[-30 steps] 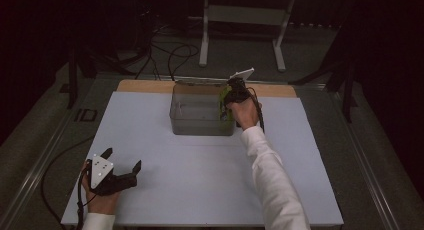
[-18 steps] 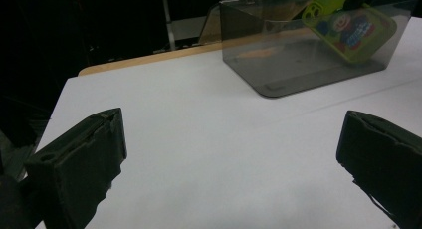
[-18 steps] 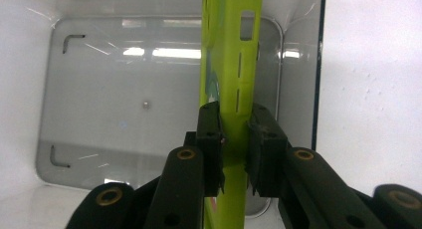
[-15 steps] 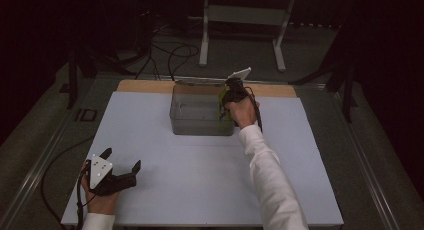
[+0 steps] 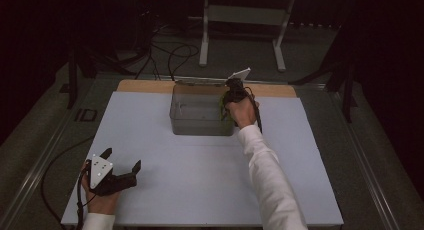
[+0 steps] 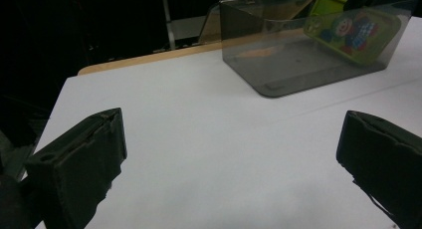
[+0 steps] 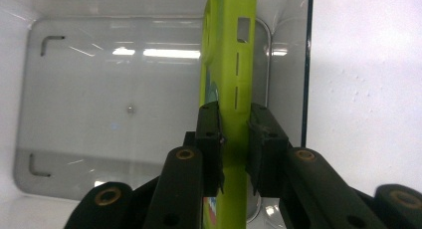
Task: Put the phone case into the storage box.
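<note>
green phone case (image 7: 230, 64) in clear bin (image 5: 200, 121), clamped by right hand-held gripper (image 7: 234, 134); left hand-held gripper (image 6: 229, 154) wide open, empty.

Glossy green plastic case (image 7: 234, 64), smooth clear plastic bin (image 5: 200, 125).

No legible text, label, brand, number or sign appears. The green phone case (image 6: 351, 30) inside the clear box (image 6: 278, 64) bears a cartoon picture, without lettering.

**Around the Work Surface**

A white table top (image 5: 200, 165) covers a wooden board (image 5: 145, 86) showing along its far edge. Beyond stands a metal stand (image 5: 242, 20); black cables (image 5: 170, 52) loop across the dark floor (image 5: 60, 135).
</note>
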Action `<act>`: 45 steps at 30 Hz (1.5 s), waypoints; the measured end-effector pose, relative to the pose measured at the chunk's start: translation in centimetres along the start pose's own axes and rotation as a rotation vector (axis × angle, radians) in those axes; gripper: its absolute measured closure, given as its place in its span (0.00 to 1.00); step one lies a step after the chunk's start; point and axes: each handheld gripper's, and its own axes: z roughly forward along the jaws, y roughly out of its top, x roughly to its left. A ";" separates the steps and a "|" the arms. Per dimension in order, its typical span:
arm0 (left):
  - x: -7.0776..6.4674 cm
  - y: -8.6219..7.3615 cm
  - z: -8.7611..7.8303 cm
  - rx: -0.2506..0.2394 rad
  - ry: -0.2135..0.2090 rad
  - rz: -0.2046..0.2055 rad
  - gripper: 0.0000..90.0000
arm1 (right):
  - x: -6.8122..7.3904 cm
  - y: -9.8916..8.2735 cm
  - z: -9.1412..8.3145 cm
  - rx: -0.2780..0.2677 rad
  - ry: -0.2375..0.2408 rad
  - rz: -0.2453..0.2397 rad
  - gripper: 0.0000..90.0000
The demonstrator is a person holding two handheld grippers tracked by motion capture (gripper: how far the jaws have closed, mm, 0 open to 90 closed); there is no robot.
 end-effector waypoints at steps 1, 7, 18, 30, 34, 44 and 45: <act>0.0 0.0 0.0 0.000 0.000 -0.001 0.00 | 0.1 0.0 0.1 -0.001 -0.005 -0.001 0.86; 0.0 0.0 -0.1 -0.006 -0.002 -0.004 0.00 | 0.4 -0.1 0.2 -0.018 -0.035 -0.003 0.86; 0.0 0.0 -0.1 -0.004 -0.001 -0.004 0.00 | 0.5 -0.2 0.2 -0.034 -0.048 -0.010 0.85; -0.1 0.1 -0.1 -0.004 -0.003 0.000 0.00 | 1.2 -0.5 -0.3 -0.083 -0.089 -0.093 0.77; -0.1 0.1 -0.1 -0.005 -0.003 0.000 0.00 | 1.2 -0.4 -0.7 -0.085 -0.093 -0.107 0.79; -0.2 0.1 -0.1 -0.006 -0.004 0.000 0.00 | 1.4 -0.8 -1.3 -0.085 -0.145 -0.158 0.91; -0.2 0.1 -0.2 -0.006 -0.004 0.000 0.00 | 1.4 -0.8 -1.5 -0.087 -0.145 -0.162 0.90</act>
